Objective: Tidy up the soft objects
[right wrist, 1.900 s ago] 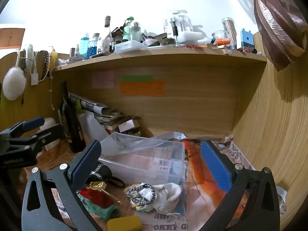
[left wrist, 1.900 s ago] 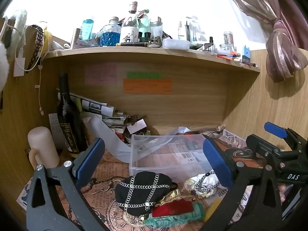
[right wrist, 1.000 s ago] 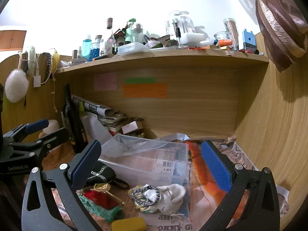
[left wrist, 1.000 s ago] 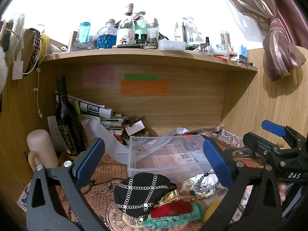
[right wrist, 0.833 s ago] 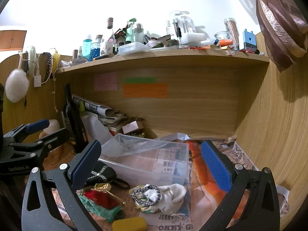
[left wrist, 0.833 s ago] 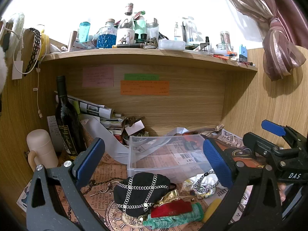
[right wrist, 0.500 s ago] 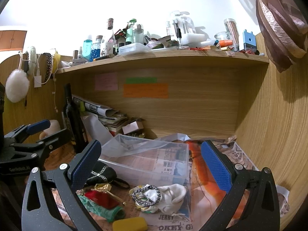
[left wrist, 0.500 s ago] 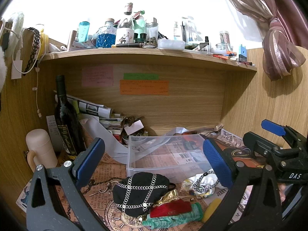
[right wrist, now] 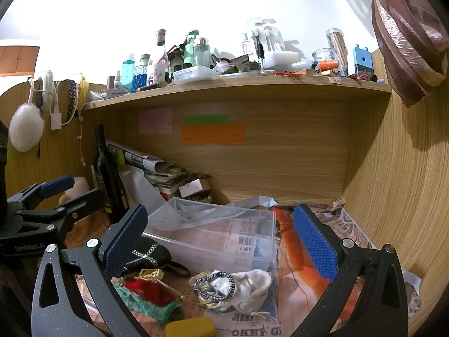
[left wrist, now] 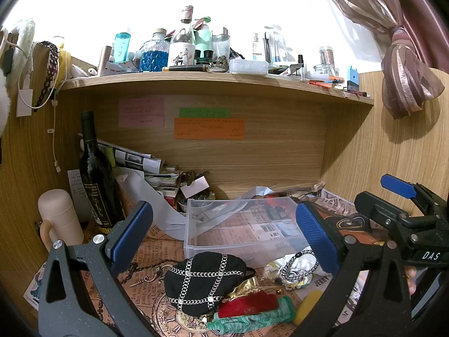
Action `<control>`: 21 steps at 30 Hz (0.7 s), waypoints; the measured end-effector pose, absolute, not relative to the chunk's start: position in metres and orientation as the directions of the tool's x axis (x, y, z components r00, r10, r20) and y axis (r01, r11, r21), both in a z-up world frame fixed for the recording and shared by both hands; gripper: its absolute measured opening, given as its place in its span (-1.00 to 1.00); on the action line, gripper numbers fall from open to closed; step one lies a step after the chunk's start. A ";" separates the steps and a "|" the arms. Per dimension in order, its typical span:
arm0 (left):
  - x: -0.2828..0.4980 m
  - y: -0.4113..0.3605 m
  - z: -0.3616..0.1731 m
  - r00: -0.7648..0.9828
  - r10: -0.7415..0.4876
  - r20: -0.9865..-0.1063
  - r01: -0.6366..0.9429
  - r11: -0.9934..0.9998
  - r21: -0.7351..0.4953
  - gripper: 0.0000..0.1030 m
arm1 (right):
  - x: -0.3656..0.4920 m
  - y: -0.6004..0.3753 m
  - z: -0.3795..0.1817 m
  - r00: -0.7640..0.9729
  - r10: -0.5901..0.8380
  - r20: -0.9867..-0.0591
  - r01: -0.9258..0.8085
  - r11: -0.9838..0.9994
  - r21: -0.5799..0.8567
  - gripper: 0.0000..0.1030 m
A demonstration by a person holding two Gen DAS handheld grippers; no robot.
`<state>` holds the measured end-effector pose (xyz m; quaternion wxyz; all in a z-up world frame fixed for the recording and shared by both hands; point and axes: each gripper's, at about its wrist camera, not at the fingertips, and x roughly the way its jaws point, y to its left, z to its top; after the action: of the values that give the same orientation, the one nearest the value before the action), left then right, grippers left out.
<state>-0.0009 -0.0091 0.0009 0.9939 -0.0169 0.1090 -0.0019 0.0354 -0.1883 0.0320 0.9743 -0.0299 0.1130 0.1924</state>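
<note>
My left gripper (left wrist: pixel 224 233) gaped wide, holding nothing, my right gripper (right wrist: pixel 220 237) likewise, clear plastic bin (left wrist: pixel 241 230) behind the soft pile, black chain-trimmed pouch (left wrist: pixel 203 282) just before it on the worktop (left wrist: pixel 146 258).

both the left gripper (left wrist: pixel 224 234) and right gripper (right wrist: pixel 220 236) have speckled black arms, silver screws, textured blue pads; white "das" and "genrobot.ai" lettering.

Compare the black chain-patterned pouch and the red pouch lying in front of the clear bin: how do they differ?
The black pouch is larger and bulges in a rounded mound, crossed by silver chain lines; the red pouch is smaller, flatter and plain, with gold fabric bunched at its top. The black pouch lies nearer the clear bin; the red one lies against the green cloth. Both rest outside the bin, ungripped.
</note>
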 end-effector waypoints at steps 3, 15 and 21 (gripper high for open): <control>-0.001 -0.009 0.001 0.976 -0.007 -0.215 0.000 0.999 -0.033 1.00 | 0.035 -0.188 0.033 0.900 0.370 -0.231 -0.383 0.923 -0.015 1.00; -0.002 -0.010 0.001 0.976 -0.010 -0.217 0.002 0.999 -0.035 1.00 | 0.034 -0.187 0.034 0.900 0.371 -0.231 -0.384 0.923 -0.013 1.00; -0.002 -0.013 0.000 0.976 -0.013 -0.215 0.005 0.999 -0.036 1.00 | 0.032 -0.184 0.035 0.898 0.374 -0.231 -0.387 0.922 -0.015 1.00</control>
<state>-0.0025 -0.0128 0.0004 0.9939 -0.0176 0.1083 -0.0047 0.0316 -0.1845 0.0349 0.9738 -0.0302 0.1123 0.1954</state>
